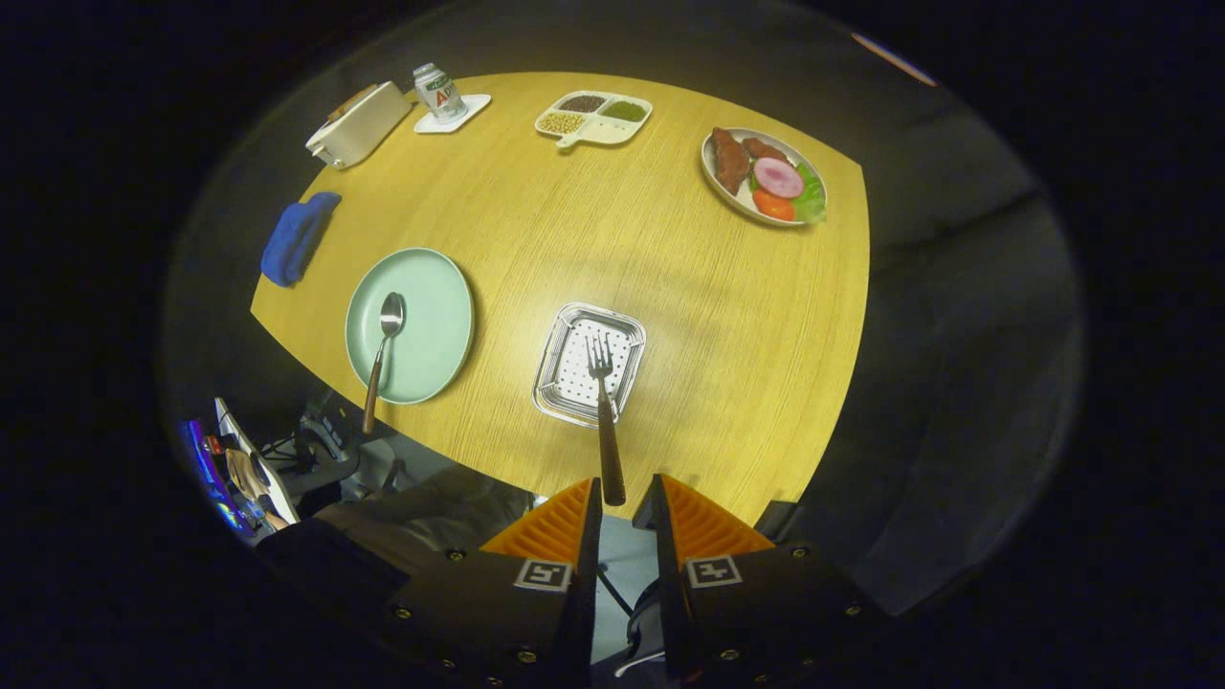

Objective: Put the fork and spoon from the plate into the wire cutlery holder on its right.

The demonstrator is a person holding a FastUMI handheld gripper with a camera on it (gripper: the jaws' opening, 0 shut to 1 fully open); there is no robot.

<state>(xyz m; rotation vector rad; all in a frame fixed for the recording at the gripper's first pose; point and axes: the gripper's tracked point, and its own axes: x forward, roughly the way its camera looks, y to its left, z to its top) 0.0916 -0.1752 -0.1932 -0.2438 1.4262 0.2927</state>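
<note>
Two ridged gripper (627, 498) fingers seemingly pinch wooden-handled fork (604, 411) over square wire holder (586, 375).

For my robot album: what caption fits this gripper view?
Gripper holds fork over wire holder; spoon waits on plate.

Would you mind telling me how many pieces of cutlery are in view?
2. The fork is held between the gripper fingers, over the wire cutlery holder. The spoon lies on the green plate.

Light falls brightly on the yellow wooden worktop (670, 268); surroundings sit dim, and fisheye distortion curves its edges.
</note>
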